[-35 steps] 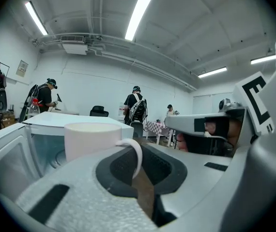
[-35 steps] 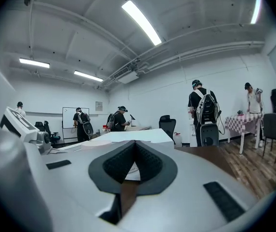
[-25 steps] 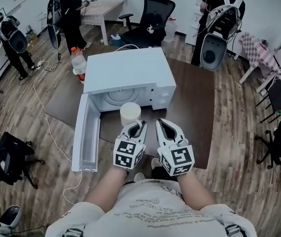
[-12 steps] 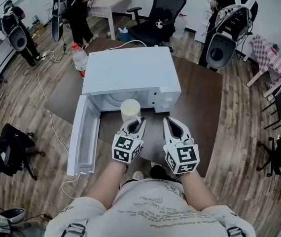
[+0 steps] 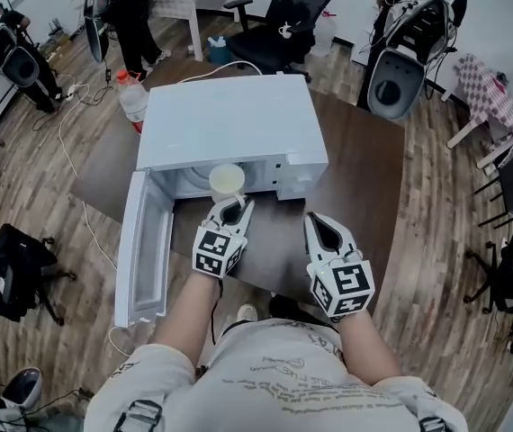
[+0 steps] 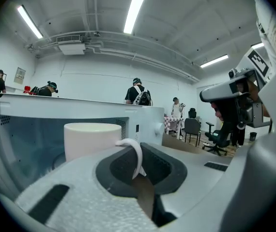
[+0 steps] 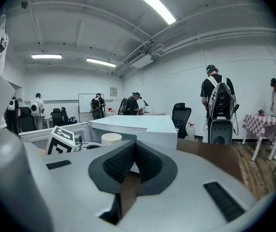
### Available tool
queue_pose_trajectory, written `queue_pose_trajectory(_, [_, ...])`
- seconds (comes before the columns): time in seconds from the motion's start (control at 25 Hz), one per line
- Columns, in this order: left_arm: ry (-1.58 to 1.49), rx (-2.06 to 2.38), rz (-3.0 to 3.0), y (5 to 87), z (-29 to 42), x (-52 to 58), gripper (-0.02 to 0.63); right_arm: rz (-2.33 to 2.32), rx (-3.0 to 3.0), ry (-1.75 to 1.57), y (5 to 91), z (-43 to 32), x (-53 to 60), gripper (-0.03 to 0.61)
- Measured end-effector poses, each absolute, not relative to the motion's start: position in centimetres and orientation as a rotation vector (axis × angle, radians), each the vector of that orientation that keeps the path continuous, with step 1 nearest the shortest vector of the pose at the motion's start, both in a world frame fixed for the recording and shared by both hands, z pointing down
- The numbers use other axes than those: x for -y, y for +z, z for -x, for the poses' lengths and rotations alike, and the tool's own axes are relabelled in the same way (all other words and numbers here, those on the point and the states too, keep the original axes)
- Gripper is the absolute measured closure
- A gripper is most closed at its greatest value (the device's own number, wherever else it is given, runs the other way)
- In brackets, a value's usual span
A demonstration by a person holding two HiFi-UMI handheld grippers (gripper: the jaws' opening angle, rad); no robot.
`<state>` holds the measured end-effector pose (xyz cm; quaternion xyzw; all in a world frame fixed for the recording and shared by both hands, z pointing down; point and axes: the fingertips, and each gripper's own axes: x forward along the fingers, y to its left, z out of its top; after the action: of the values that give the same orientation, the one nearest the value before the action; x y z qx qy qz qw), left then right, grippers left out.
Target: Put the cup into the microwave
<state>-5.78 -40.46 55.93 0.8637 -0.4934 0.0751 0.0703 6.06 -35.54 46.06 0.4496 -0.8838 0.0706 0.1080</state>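
A cream cup (image 5: 227, 180) hangs at the mouth of the white microwave (image 5: 229, 120), partly under its top edge. My left gripper (image 5: 229, 207) is shut on the cup's handle. In the left gripper view the thin white handle (image 6: 134, 154) sits pinched between the jaws, with the cup body (image 6: 92, 140) just ahead and the microwave's cavity behind it. My right gripper (image 5: 321, 226) is shut and empty, held over the brown table (image 5: 364, 169) to the right of the microwave's front. The right gripper view shows the cup (image 7: 111, 138) and the microwave (image 7: 138, 124) to its left.
The microwave door (image 5: 139, 241) swings open to the left and reaches past the table's front edge. A water bottle with a red cap (image 5: 130, 102) stands behind the microwave at the left. A black office chair (image 5: 283, 25) and several people stand further back.
My left gripper has carried the cup forward, from in front of the microwave to its opening. The right gripper has stayed back near the table's front.
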Motion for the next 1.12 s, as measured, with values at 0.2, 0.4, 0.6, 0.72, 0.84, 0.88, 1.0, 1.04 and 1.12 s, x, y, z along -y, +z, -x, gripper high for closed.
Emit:
queue_pose_trajectory(0.2, [0.232,1.482,-2.588,57.3,7.0,42.6,0.583,-1.332,2.572,0.176,46.2,-6.6,35.8,0.569])
queue_pose_trajectory(0.4, [0.208,1.496,-2.563,58.4,8.2,45.2,0.583,-1.332,2.522,0.141,47.0,-7.1,36.2,0.569])
queue_pose_trajectory(0.6, [0.217,1.473,-2.565,59.6,8.4,47.8,0.583,-1.364,2.494,0.125,47.2,-7.7,36.8,0.569])
queue_pose_trajectory(0.72, [0.244,1.443,-2.575,60.3,7.9,49.0,0.583,-1.376,2.479,0.127,47.4,-8.0,37.3,0.569])
queue_pose_trajectory(0.84, [0.271,1.396,-2.590,60.9,7.3,49.7,0.583,-1.385,2.474,0.133,47.5,-8.2,37.5,0.569])
queue_pose_trajectory(0.88, [0.275,1.385,-2.595,61.1,7.1,50.0,0.583,-1.387,2.471,0.134,47.6,-8.2,37.5,0.569])
queue_pose_trajectory(1.0, [0.272,1.372,-2.601,61.3,7.3,50.8,0.583,-1.397,2.460,0.126,47.6,-8.2,37.5,0.569])
queue_pose_trajectory(1.04, [0.274,1.370,-2.600,61.4,7.4,51.1,0.583,-1.401,2.455,0.122,47.6,-8.2,37.5,0.569])
queue_pose_trajectory(1.12, [0.295,1.372,-2.593,61.8,7.7,51.7,0.583,-1.411,2.441,0.119,47.6,-8.4,37.5,0.569])
